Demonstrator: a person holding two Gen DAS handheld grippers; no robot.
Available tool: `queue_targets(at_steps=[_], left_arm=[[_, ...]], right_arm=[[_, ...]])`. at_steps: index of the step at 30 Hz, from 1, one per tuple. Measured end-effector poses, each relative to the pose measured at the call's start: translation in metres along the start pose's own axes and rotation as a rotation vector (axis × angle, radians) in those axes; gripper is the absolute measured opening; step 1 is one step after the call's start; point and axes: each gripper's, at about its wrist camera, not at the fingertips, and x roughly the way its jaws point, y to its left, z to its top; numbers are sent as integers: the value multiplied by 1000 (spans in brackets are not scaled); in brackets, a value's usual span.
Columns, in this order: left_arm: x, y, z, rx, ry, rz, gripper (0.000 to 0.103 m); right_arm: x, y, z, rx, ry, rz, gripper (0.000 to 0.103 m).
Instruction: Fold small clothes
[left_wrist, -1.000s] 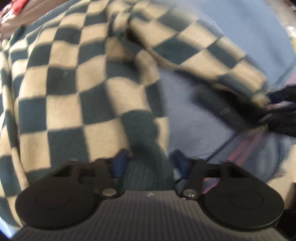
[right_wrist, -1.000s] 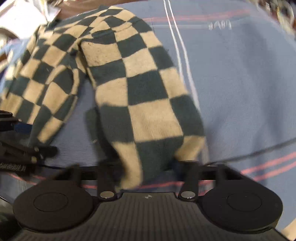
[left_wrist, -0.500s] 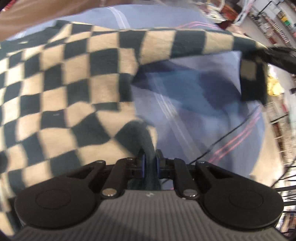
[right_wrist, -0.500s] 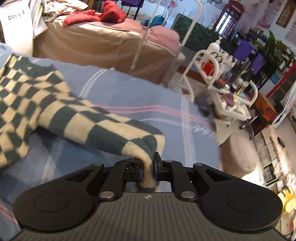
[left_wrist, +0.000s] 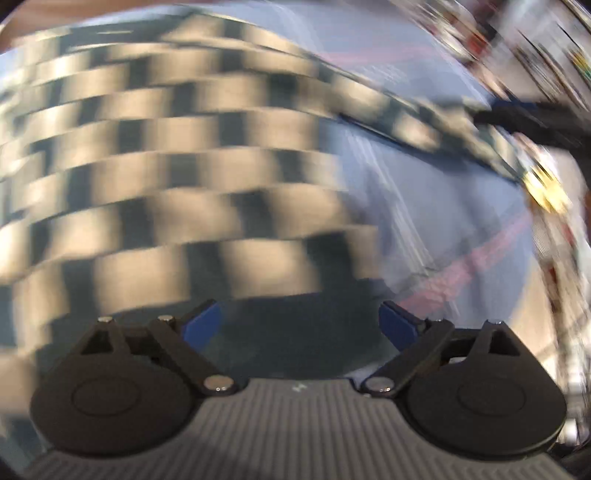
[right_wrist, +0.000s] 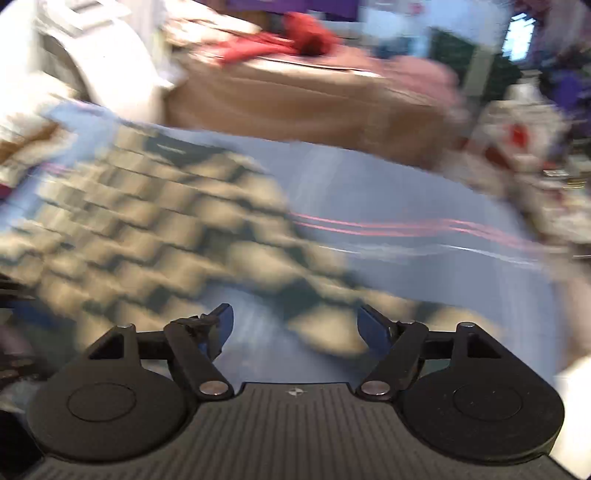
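One checkered garment (left_wrist: 177, 192), dark green and cream, lies spread on one blue sheet (left_wrist: 443, 206) with thin pink and white stripes. Both views are heavily blurred, so its edges and folds cannot be made out.

In the left wrist view the garment fills the left and middle of the picture, reaching to the far edge of the sheet, with a narrower strip of it running off to the right. The left gripper (left_wrist: 300, 326) hangs above the garment's near dark hem. Its jaws have just been opening and now stand wide apart; the two blue pads (left_wrist: 201, 326) touch nothing, and the cloth lies below the gap, not pinched.

In the right wrist view the same garment covers the left half of the sheet (right_wrist: 424, 199), with one part stretching toward the near right under the gripper. The right gripper (right_wrist: 295, 325) also stands with its jaws spread wide, having just been opening, and no cloth is caught between its two blue pads (right_wrist: 371, 330).

Beyond the sheet's far edge stands one tan-covered bed (right_wrist: 303, 99), and on top of it lies one red cloth (right_wrist: 288, 38). White bedding (right_wrist: 74, 62) is piled at the far left.
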Motion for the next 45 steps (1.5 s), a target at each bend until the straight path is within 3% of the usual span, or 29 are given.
queue_targets(at_steps=[4,6,9,11,13,18,25,26,27,28,29,32,35,38,41,45], left_arm=[[-48,82,-39,-231,-102,184,94],[-68,122,-61,-316,-99,294,94],[-98,176,-100,-464,-132,378,93],[-110,202,-122,-524,-147,413,93],[-112,221,-132,-548,-137,434,93],[-121,248,-134,-551,-173,401,93],[-99,258,-116,-540,-179,364,93],[-97,257,-113,-523,-175,361,93],[-97,256,-111,-507,-172,363,93],[-96,255,-108,-495,-170,363,93],[-97,255,-106,-488,-169,360,93],[-104,257,-98,-496,-184,350,93],[-118,258,-87,-501,-235,349,93],[-120,259,-71,-485,-246,347,94],[-109,253,-59,-451,-231,339,94],[-91,236,-50,-406,-197,333,93]], right_arm=[[46,81,18,-15,74,297,103],[72,126,23,-30,124,419,103],[104,188,25,-10,213,604,103],[123,227,20,16,293,681,103],[139,258,15,45,379,719,103],[160,307,-5,55,515,750,103],[168,340,-16,170,554,802,103],[168,344,-16,175,547,785,100],[167,347,-17,167,541,758,56],[168,350,-17,151,544,746,27],[166,351,-15,141,546,742,12],[144,339,2,97,510,762,11],[114,304,39,55,441,782,10],[94,254,81,-105,432,782,10],[86,199,109,-338,419,668,10],[115,134,130,-455,444,495,10]])
